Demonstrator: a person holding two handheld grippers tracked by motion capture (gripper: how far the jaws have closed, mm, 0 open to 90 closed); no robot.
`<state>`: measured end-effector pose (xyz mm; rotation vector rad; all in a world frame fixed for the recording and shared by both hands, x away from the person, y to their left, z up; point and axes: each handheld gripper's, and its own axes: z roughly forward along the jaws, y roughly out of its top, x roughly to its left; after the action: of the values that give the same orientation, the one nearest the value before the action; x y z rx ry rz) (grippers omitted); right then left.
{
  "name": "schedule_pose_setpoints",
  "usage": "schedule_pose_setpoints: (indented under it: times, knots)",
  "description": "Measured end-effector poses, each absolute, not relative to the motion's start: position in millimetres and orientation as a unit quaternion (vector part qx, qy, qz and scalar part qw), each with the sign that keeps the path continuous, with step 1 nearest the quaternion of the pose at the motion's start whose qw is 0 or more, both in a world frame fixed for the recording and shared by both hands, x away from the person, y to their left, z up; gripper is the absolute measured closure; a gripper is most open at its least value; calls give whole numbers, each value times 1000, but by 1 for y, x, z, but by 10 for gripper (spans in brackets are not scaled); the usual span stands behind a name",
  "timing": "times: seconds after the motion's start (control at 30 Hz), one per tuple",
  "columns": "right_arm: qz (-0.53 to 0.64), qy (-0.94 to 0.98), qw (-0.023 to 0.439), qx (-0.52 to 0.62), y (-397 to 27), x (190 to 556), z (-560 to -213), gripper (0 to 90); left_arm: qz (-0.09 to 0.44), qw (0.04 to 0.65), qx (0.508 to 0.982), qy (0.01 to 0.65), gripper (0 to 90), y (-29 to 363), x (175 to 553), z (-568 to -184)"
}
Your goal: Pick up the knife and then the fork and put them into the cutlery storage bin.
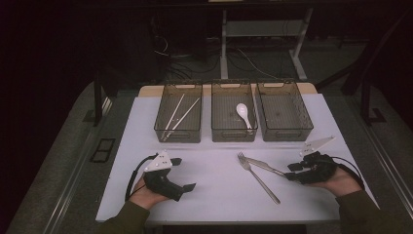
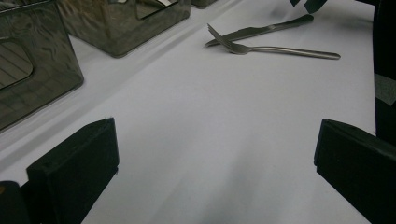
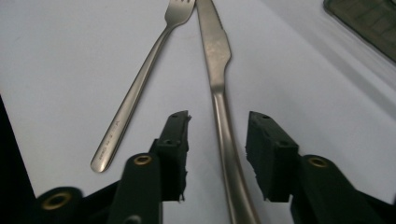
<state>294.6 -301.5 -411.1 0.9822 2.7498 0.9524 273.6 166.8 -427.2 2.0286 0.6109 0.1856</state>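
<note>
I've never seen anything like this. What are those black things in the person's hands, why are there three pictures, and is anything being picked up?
A person holds a two-jaw gripper in each hand: the left gripper and the right gripper. One picture looks down from above the white table; the other two come from cameras riding on each gripper. On the table lie a fork and a knife. Behind stand three clear bins, one with chopsticks, one with a white spoon. The right gripper's jaws straddle the knife handle without pressing it. The left gripper is open, holding nothing.

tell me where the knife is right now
In the high view the knife lies on the table's right half, crossing the fork, its handle between the open jaws of the right gripper.
</note>
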Motion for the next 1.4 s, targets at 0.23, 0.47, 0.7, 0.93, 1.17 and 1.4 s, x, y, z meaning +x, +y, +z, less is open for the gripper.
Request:
schedule_pose_setpoints:
  times: [0.23,0.47,0.7,0.93,1.17,1.4]
  knots:
    - [301,909,19,289,-290,315,-409,518,80,493,829,250,0,171,276,-427]
    - [283,919,10,275,-272,329,-407,531,77,492,830,251,0,170,277,-427]
    - [254,931,1,260,-260,334,-408,586,74,490,831,251,0,168,276,-428]
    - [218,945,9,243,-258,332,-414,661,73,490,833,247,0,167,276,-427]
    - [186,954,18,233,-254,333,-419,702,73,490,833,246,0,166,276,-428]
    - [165,959,19,231,-250,334,-423,734,71,490,833,247,0,166,276,-428]
